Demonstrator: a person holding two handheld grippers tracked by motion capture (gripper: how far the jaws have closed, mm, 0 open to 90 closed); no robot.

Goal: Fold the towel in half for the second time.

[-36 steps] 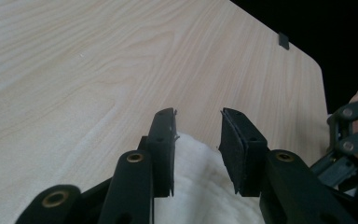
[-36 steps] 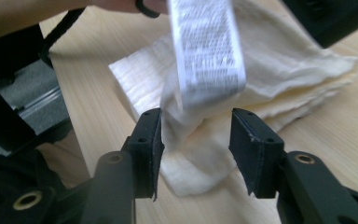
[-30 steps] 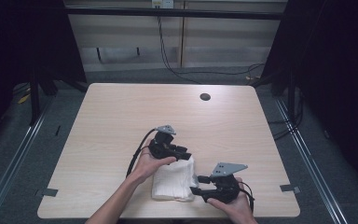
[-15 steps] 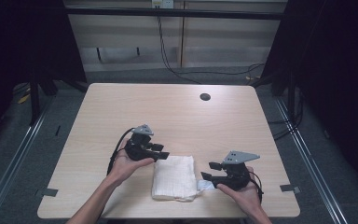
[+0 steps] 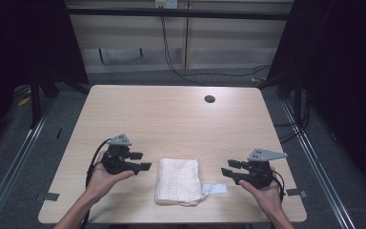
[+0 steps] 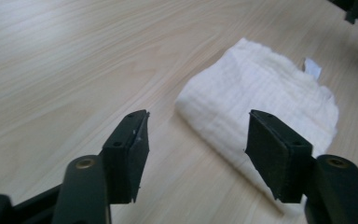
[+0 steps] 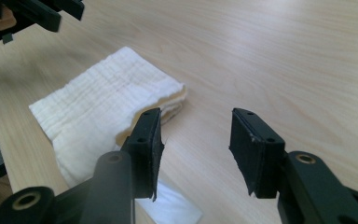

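Cloth [image 5: 178,181], folded, lies near the worktop's [image 5: 171,114] front edge, between both tongs. Left tongs [image 5: 142,161] have just been opening, right tongs [image 5: 228,169] closing slightly; both gape empty, clear of it.

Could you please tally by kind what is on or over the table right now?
Folded white cloth: 1
White label tag at the cloth's corner: 1
Grippers, left and right, both open, holding nothing: 2
Total: 4
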